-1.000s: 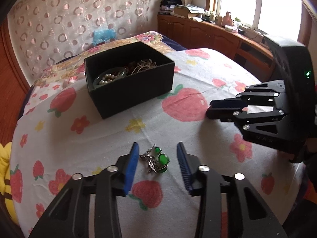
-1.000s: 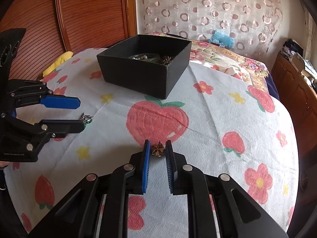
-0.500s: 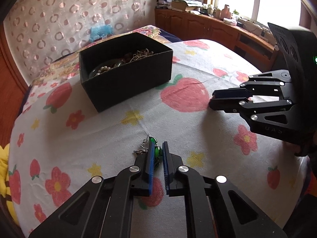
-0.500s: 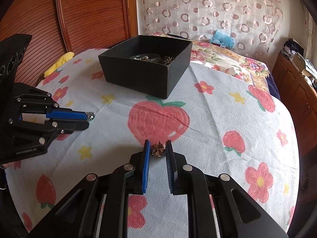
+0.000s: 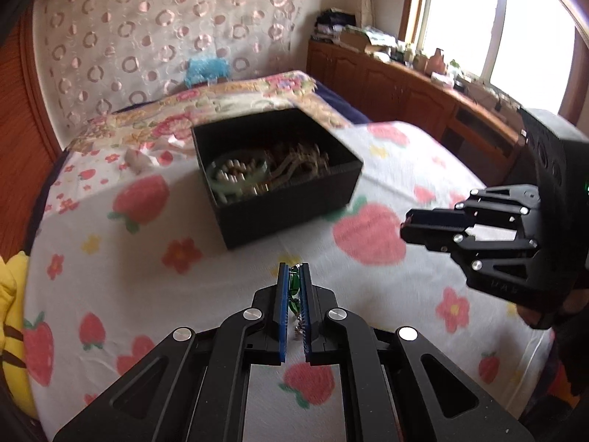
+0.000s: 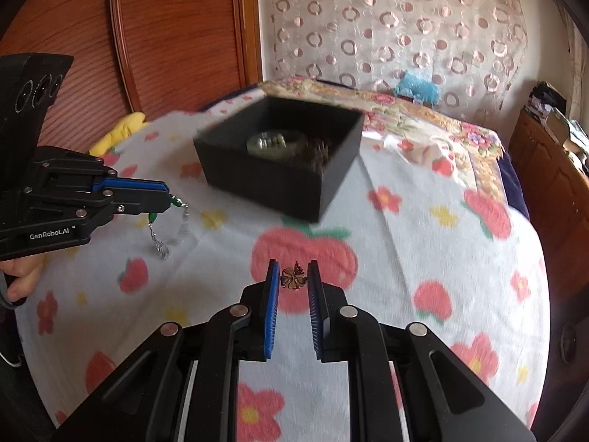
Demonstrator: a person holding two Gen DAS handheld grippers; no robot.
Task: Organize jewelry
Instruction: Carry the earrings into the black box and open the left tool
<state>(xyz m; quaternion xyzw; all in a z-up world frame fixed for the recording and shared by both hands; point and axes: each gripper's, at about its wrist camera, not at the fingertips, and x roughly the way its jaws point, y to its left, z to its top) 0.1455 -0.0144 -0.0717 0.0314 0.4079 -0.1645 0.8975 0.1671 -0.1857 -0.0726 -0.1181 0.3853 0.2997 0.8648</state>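
My left gripper (image 5: 293, 272) is shut on a green-stone earring (image 5: 293, 283), held above the cloth; in the right wrist view the left gripper (image 6: 165, 195) has the earring's silver chains (image 6: 160, 241) dangling below it. My right gripper (image 6: 292, 274) is shut on a small bronze flower-shaped piece (image 6: 292, 279), also lifted; it shows at the right of the left wrist view (image 5: 406, 226). The open black box (image 5: 291, 199) holds a green bangle (image 5: 235, 176), beads and chains. It stands ahead of both grippers (image 6: 257, 184).
A white cloth with strawberries and flowers (image 5: 368, 232) covers the bed. A yellow plush (image 5: 9, 287) lies at the left edge. A wooden headboard (image 6: 165, 37), a patterned curtain (image 6: 386, 18) and a wooden cabinet (image 5: 405, 84) under the window surround the bed.
My left gripper closed on the green earring and lifted it off the cloth. Both grippers rose and moved toward the black box with their pieces.
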